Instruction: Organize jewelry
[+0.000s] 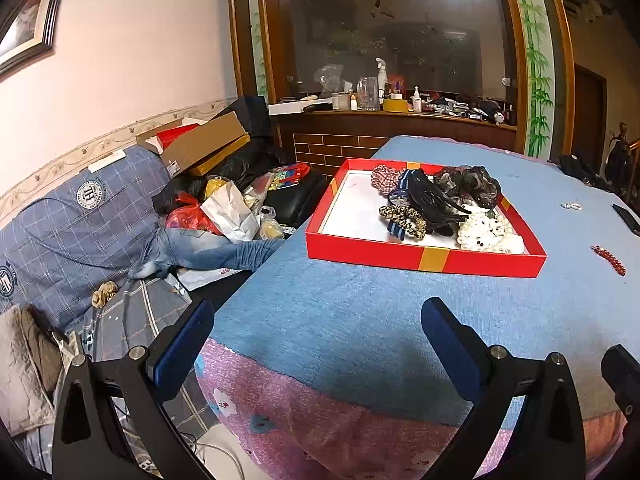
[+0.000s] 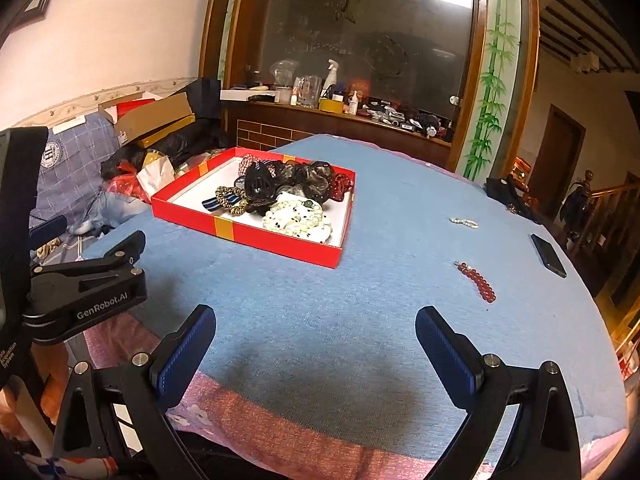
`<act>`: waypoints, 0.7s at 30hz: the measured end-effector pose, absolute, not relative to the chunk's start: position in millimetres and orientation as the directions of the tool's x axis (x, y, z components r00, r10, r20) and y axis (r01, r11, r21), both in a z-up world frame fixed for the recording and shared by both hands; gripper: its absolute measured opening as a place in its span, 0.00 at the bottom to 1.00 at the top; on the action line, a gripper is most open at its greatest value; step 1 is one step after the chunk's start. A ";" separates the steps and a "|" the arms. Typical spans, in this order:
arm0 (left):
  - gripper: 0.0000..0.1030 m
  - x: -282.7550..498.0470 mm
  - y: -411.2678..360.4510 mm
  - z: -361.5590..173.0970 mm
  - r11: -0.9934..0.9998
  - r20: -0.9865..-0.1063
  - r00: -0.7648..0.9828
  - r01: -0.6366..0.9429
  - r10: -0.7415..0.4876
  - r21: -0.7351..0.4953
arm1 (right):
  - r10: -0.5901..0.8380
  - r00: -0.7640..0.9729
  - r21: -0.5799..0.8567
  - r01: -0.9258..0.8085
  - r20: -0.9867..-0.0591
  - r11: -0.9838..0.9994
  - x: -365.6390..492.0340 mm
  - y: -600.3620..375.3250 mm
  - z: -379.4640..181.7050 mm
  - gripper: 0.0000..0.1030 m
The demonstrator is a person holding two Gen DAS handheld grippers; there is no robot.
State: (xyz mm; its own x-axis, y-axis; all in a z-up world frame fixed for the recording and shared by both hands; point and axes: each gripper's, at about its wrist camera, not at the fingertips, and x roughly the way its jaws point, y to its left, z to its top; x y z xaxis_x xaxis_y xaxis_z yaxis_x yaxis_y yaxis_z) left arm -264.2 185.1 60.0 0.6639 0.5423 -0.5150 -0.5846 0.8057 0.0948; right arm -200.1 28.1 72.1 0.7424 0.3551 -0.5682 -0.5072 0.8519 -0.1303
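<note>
A red box tray [image 1: 404,256] [image 2: 248,234] sits on the blue tablecloth, holding scrunchies, a black hair clip [image 1: 434,200] and white beaded bracelets [image 1: 488,232] [image 2: 298,218]. A red bead bracelet [image 2: 478,282] [image 1: 610,258] and a small pearl piece [image 2: 464,222] [image 1: 571,205] lie loose on the cloth to the tray's right. My left gripper [image 1: 318,332] is open and empty, near the table's front edge, short of the tray. My right gripper [image 2: 316,340] is open and empty, above the cloth, left of the red bracelet.
A black phone [image 2: 549,255] lies near the table's right edge. A cluttered sofa [image 1: 80,216] with boxes, bags and jeans stands left of the table. A wooden counter [image 1: 392,120] with bottles is behind. The left gripper's body [image 2: 88,292] shows in the right wrist view.
</note>
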 end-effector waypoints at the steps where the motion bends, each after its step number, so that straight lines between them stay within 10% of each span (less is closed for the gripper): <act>1: 1.00 -263.6 185.9 59.8 0.806 -0.517 0.664 -0.584 0.541 0.095 | 0.355 0.741 -0.129 -0.507 -0.570 0.852 -199.5 28.3 71.8 0.99; 21: 1.00 -265.0 186.1 58.5 0.808 -0.519 0.663 -0.581 0.539 0.097 | 0.353 0.740 -0.128 -0.506 -0.572 0.853 -199.5 28.9 71.2 0.99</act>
State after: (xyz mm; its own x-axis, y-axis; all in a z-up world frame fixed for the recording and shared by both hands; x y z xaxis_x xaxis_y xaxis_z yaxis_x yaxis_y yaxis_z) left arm -265.0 186.1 58.5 0.6635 0.5387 -0.5192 -0.5807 0.8084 0.0967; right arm -199.5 28.9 71.2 0.7400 0.3532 -0.5724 -0.5062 0.8528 -0.1282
